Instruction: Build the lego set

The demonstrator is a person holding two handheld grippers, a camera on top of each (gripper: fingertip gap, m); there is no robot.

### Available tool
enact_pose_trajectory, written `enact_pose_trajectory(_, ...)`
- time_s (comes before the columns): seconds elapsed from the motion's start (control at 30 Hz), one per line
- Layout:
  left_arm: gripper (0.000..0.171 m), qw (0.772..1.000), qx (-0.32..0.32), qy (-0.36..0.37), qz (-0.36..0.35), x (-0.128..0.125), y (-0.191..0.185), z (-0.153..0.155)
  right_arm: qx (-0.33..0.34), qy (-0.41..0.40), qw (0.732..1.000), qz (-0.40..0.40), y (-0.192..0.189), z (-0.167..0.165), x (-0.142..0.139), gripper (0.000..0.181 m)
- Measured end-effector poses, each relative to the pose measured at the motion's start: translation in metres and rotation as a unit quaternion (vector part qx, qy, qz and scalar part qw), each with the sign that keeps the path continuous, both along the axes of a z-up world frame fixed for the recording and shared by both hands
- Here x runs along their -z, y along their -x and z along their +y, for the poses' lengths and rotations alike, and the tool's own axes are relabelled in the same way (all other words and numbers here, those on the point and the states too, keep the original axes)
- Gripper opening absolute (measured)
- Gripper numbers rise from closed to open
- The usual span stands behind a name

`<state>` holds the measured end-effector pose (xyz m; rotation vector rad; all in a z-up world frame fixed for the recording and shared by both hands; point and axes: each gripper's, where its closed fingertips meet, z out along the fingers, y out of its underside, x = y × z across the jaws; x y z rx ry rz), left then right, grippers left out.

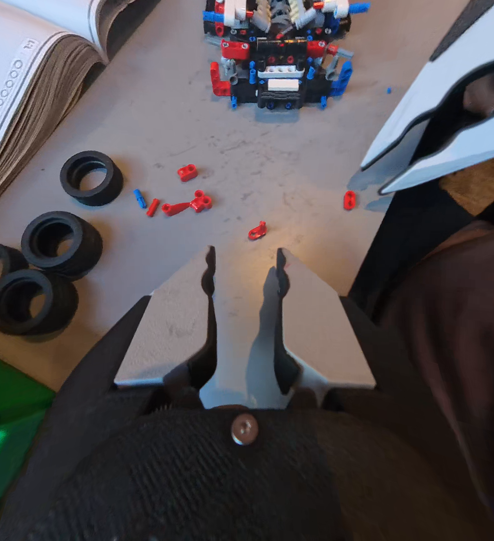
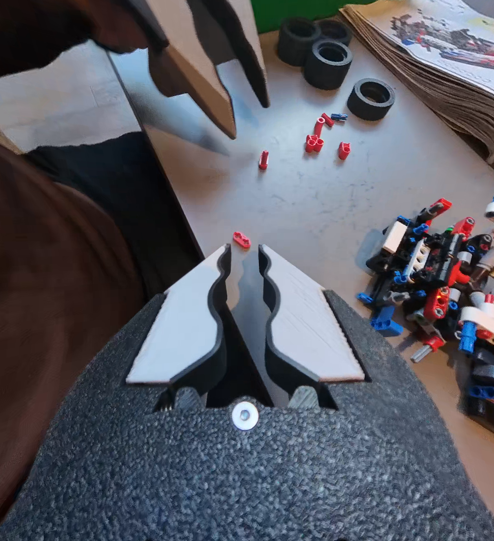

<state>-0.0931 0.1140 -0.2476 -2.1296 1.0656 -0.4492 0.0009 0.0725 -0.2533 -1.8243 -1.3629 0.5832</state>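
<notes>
Half-built model [image 1: 278,55] at 12 o'clock, black frame, red, blue, white parts; left gripper [image 1: 245,251] wide, empty; right gripper [image 2: 244,248] narrow, empty; red link [image 2: 241,239] at its tips.

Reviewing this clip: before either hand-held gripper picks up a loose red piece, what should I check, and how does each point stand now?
1. Left hand-held gripper open and empty: ok.
2. Right hand-held gripper open and empty: ok.
3. Small red link lies free just ahead of the right fingertips: ok.
4. Red connector lies apart from other pieces, ahead of the left one: ok.
5. Which piece the manual calls for: cannot tell.
</notes>
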Motion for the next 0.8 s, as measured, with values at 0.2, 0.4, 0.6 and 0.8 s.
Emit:
enact_pose_trajectory(0.2, 0.028, 0.99, 0.132, -0.012, 0.056, 0.019, -0.007, 0.003, -0.075, -0.016, 0.995, -0.061, -0.004, 0.002, 0.011, 0.017)
enact_pose_trajectory(0.4, 0.018, 0.979, 0.198, 0.014, 0.037, 0.021, -0.018, 0.0, -0.116, -0.008, 0.991, -0.061, -0.001, 0.007, 0.007, 0.019)
enact_pose_trajectory(0.6, 0.006, 0.982, 0.186, 0.024, 0.019, 0.021, -0.024, 0.0, -0.158, -0.018, 0.985, -0.074, 0.013, 0.006, 0.012, 0.019)
enact_pose_trajectory(0.8, 0.004, 0.991, 0.128, 0.034, 0.015, 0.021, -0.028, -0.004, -0.165, -0.012, 0.984, -0.07, 0.017, 0.003, 0.014, 0.009)
